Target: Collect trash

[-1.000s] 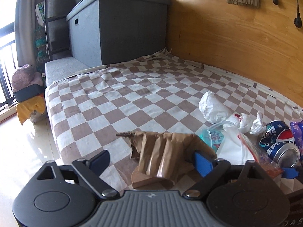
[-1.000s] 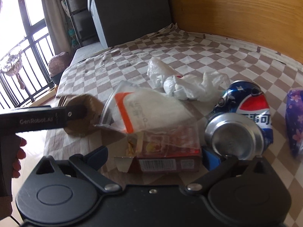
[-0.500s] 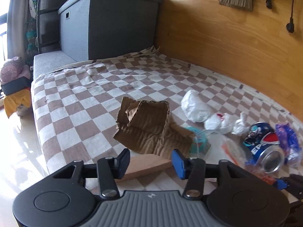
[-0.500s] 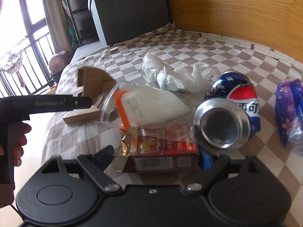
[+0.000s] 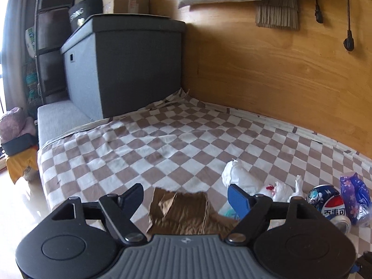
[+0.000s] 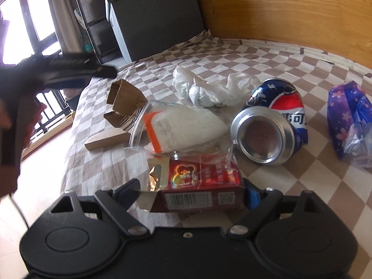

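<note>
We see our left claw spread wide, its blue-padded fingers apart with nothing clamped between them. A crumpled piece of brown corrugated cardboard shows in the gap between the fingers, lying below on the brown-and-white checkered bed cover; from the right wrist view this cardboard stands partly folded up, clear of the left claw's dark body, which hangs blurred above it.

Our right claw is open about as wide as the small red cardboard carton with a barcode that sits between its fingers. The right finger pad looks to be at the carton's end, while the carton's torn flap reaches the left finger; we cannot tell whether the carton is actually gripped.

The rest of the trash lies clustered on the bed cover. Just beyond the carton is a clear zip bag with an orange strip, holding something white. To its right lies a dented blue, red and white soda can on its side, its silver base toward us. Behind these sits a wad of crumpled white plastic, and far right a purple flowered wrapper. A flat tan wooden piece rests beside the cardboard.

A grey storage box stands at the bed's far end, against the wooden wall panel.
</note>
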Demonstrator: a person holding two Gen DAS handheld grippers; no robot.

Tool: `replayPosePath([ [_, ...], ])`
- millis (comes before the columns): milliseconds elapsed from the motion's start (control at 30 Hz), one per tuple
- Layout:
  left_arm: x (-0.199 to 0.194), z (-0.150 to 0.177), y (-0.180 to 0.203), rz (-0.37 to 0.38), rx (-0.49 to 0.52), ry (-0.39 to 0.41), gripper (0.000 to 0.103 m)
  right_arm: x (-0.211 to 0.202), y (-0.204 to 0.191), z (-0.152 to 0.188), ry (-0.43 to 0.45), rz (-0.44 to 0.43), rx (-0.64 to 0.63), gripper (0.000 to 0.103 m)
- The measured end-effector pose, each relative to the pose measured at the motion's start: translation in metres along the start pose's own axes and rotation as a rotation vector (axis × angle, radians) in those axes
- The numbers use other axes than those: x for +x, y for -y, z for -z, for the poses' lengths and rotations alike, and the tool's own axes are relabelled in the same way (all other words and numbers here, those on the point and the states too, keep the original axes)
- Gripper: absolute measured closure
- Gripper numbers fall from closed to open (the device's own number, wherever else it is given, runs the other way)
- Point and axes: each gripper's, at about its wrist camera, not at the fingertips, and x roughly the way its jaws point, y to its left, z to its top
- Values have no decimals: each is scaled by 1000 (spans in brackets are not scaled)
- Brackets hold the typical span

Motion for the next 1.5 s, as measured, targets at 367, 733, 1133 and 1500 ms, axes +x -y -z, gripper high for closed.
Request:
replayPosePath([
  [367,63,-1,10,-38,-25,-167,47,-7,3,4,5,-44,11,12],
  [733,26,17,5,0,-133,-81,64,-13,2,2,8,-41,13,13],
  [1133,-72,46,-3,48,-208,13,67,-53,1,13,-48,-24,-38,12],
  [1500,-128,114,15,199,-315,11,67,-69,-9,19,-100,-1,-60,2],
])
